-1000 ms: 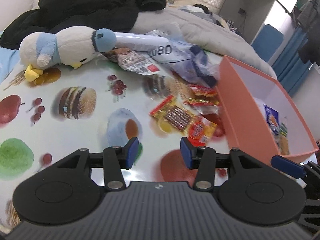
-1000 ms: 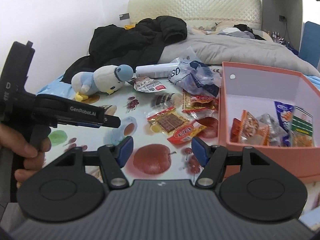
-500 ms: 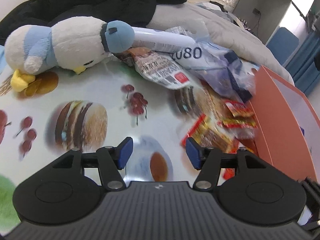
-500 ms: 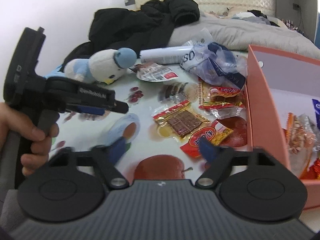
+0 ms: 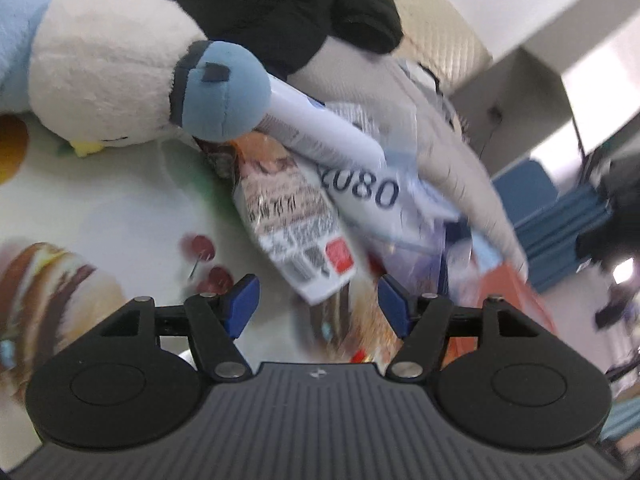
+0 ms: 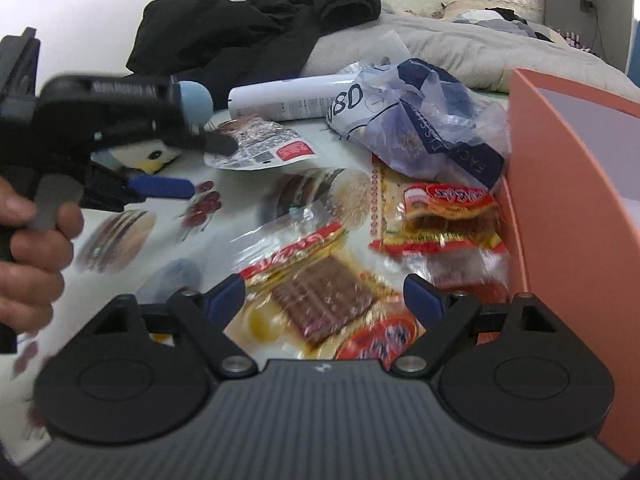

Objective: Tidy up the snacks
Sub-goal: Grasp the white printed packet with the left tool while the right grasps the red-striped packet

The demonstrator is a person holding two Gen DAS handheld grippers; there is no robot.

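The left gripper (image 5: 318, 306) has its jaws opening, nothing between them, with the silver snack packet (image 5: 294, 220) just above centre frame, beside the plush penguin (image 5: 116, 80) at upper left. The right gripper (image 6: 324, 294) stands spread wide and empty over the clear-wrapped brown snack (image 6: 320, 300) at lower centre; red snack packs (image 6: 444, 216) lie right of centre against the orange box (image 6: 568, 208) on the printed tablecloth (image 6: 240, 184)
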